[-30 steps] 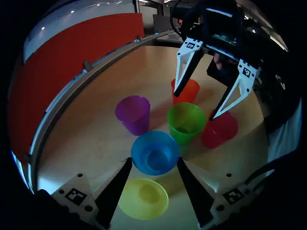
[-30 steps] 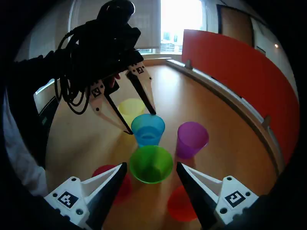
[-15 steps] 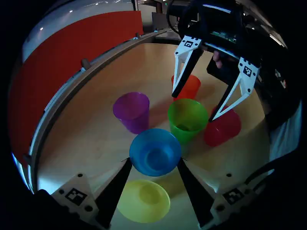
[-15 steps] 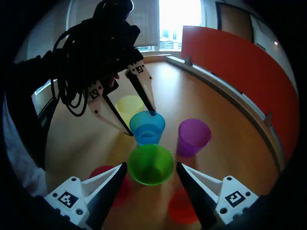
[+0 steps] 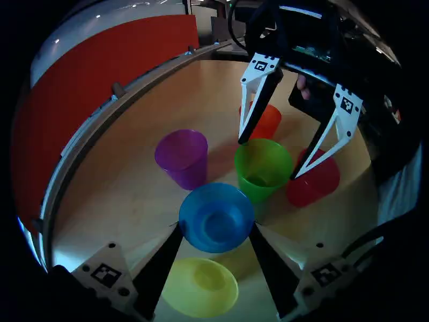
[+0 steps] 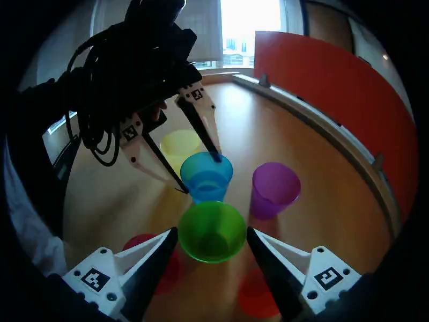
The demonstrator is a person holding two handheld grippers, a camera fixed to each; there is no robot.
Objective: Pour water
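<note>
This looks like an office workroom. A long pale wooden desktop (image 5: 134, 177) fills the middle of the left gripper view. Along its edge, from the lower left up to the top centre, runs a red divider screen (image 5: 107, 70) fixed by small clamps (image 5: 116, 87) above a grey rail, the sort that splits shared desks. In the right gripper view the same screen (image 6: 332, 80) stands in the upper right. At the top centre a bright window (image 6: 238, 32), with a pale blind (image 6: 201, 32) beside it, looks out on what seem to be buildings
</note>
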